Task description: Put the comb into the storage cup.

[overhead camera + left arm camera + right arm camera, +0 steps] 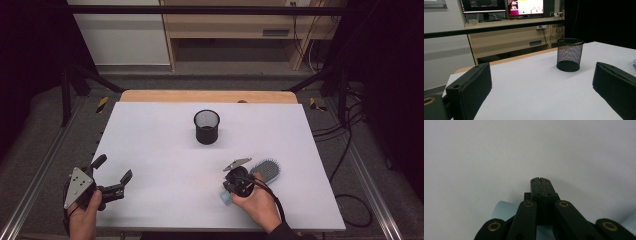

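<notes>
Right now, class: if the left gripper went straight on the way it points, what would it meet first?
Probably the black mesh cup: it stands ahead between the open jaws of the left gripper, right of centre, with bare white table before it. Depth is uncertain.

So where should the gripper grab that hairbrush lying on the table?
Probably the light blue handle, the slim end nearest the person, coming down from above with the jaws across its width. The hairbrush lies flat, and its bristled head looks wide and awkward to pinch. The right gripper sits over it, jaws pressed together, so it would need to open first.
</notes>
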A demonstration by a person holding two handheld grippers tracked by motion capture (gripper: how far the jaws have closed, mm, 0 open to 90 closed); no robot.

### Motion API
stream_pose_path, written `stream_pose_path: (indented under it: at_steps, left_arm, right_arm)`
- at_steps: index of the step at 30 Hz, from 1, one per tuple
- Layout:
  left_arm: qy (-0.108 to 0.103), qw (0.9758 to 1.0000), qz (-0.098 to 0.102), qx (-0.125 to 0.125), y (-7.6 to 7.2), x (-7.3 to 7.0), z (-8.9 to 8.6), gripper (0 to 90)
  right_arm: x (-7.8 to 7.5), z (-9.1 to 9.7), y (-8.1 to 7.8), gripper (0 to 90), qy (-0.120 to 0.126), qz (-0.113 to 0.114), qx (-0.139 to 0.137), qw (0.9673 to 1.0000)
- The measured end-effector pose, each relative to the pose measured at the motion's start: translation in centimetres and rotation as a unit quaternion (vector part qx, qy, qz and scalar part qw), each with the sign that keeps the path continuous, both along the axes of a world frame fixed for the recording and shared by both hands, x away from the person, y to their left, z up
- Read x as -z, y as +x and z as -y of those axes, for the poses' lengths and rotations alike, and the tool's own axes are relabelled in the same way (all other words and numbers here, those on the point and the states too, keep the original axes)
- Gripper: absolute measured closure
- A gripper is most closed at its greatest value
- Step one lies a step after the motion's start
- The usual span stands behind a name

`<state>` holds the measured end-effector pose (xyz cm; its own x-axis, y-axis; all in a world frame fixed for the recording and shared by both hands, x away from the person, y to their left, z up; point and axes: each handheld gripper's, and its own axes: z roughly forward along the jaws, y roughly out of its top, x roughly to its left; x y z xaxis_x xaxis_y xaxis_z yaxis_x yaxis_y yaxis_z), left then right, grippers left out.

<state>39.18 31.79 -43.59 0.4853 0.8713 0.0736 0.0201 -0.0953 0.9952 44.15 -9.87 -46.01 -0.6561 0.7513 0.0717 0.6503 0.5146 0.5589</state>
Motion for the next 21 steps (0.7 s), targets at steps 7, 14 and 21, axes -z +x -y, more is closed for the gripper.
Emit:
stream_pose_path:
  at_steps: [7, 14, 21]
  left_arm:
    - [0.004, 1.0, -0.001, 0.002, 0.0, 0.0, 0.1, 2.1]
    - [0.005, 1.0, -0.002, 0.001, 0.0, 0.0, 0.1, 2.1]
    - [0.003, 1.0, -0.002, 0.001, 0.0, 0.0, 0.1, 2.0]
  right_arm:
    - [-0.1, 1.1, -1.4, 90.0, -0.01, -0.004, -0.003, 0.9999]
    - [-0.4, 1.7, -2.3, 90.0, -0.025, 0.0, -0.014, 0.9996]
    - [-0.6, 2.4, -2.8, 90.0, -0.036, 0.001, -0.017, 0.9992]
